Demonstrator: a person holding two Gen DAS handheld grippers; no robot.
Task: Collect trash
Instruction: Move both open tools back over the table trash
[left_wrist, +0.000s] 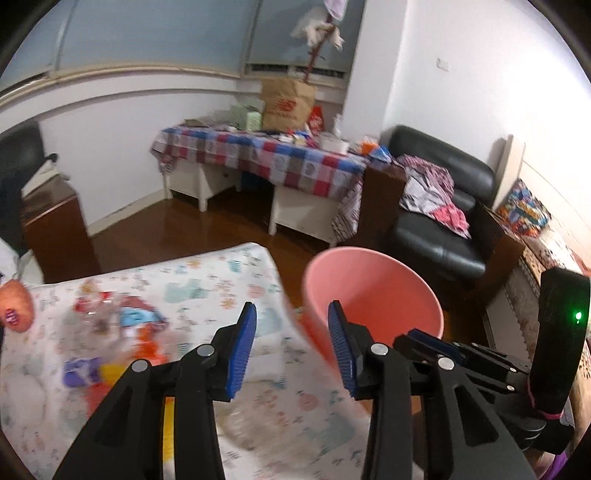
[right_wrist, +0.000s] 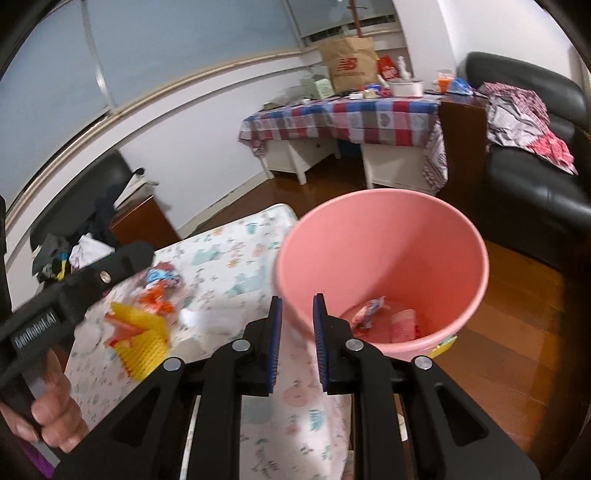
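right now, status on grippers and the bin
Left gripper open, empty. Right gripper clamped on pink bin rim, wrappers inside. More trash on the bed; nothing blocking.

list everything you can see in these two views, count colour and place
bin: 1, pink, right gripper clamped on its near rim
wrappers in bin: about 2, red and pink, at the bottom
trash on bed: several pieces, red, orange, blue, yellow
bed: 1, patterned white sheet, left of bin
desk: 1, checked cloth, cluttered
paper bag: 1, brown, on desk
armchair: 1, black, clothes on it
left gripper: open, empty
right gripper: shut on bin
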